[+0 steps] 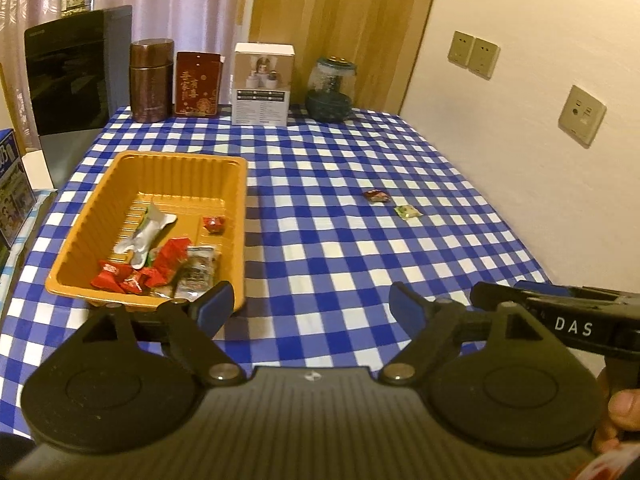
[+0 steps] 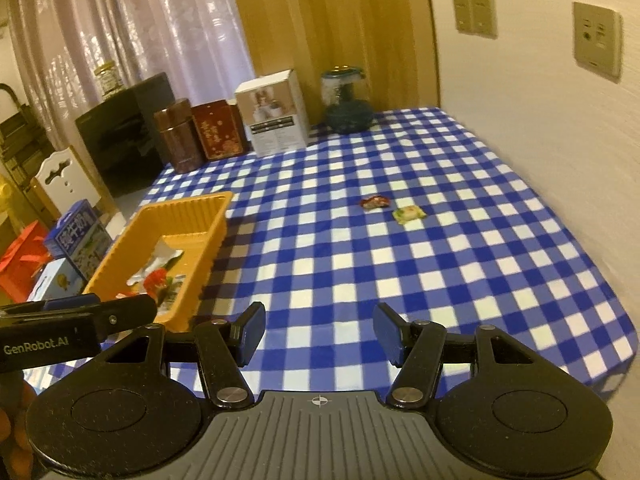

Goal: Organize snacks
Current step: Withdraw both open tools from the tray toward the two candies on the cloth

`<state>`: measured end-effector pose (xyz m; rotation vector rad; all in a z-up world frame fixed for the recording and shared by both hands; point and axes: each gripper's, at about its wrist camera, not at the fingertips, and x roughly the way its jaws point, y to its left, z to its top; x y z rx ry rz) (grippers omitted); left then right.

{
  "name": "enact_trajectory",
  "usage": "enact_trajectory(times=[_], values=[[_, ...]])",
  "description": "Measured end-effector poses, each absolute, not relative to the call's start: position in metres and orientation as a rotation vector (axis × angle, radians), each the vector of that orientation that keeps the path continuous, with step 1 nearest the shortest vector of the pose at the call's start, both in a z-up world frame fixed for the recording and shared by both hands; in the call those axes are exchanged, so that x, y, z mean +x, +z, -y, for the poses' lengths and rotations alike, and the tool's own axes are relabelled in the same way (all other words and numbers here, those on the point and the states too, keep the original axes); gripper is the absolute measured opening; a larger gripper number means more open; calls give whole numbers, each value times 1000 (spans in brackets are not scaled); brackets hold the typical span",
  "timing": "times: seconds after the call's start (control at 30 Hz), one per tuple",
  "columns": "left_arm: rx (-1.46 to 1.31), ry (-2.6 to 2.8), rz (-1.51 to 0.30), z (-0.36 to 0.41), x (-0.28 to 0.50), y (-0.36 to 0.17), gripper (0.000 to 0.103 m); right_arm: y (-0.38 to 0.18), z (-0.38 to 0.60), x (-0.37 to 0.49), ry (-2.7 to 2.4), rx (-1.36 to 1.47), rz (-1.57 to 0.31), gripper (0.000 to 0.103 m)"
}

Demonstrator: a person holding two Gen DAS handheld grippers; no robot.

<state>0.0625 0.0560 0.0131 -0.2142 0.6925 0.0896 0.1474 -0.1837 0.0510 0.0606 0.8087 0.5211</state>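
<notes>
Clearly legible, "DAS" runs in white capitals along the right gripper's black body at the edge of the left wrist view, and "GenRobot.AI" along the left gripper's body in the right wrist view. A red tin at the back of the table carries gold Chinese characters; the print on the white box beside it is too small to read.

Two snacks lie loose on the blue-and-white checked cloth, just beside each other and well apart from the tray: a red-wrapped candy and a pale green-and-white one.

An orange ribbed tray sits at the left of the table. It holds several red wrappers, a crumpled silver packet, a clear-and-grey packet and one red candy off by itself.

At the back also stand a brown canister and a glass jar with a dark base.

Left gripper: jaws wide, nothing between them, near the tray's front corner. Right gripper: jaws partly spread, empty, above bare cloth.
</notes>
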Motion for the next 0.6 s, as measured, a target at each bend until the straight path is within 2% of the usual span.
enact_trajectory(times=[0.6], values=[[-206,26,-703,-32,72,6,85,40,222,155,410,88,-836,60]])
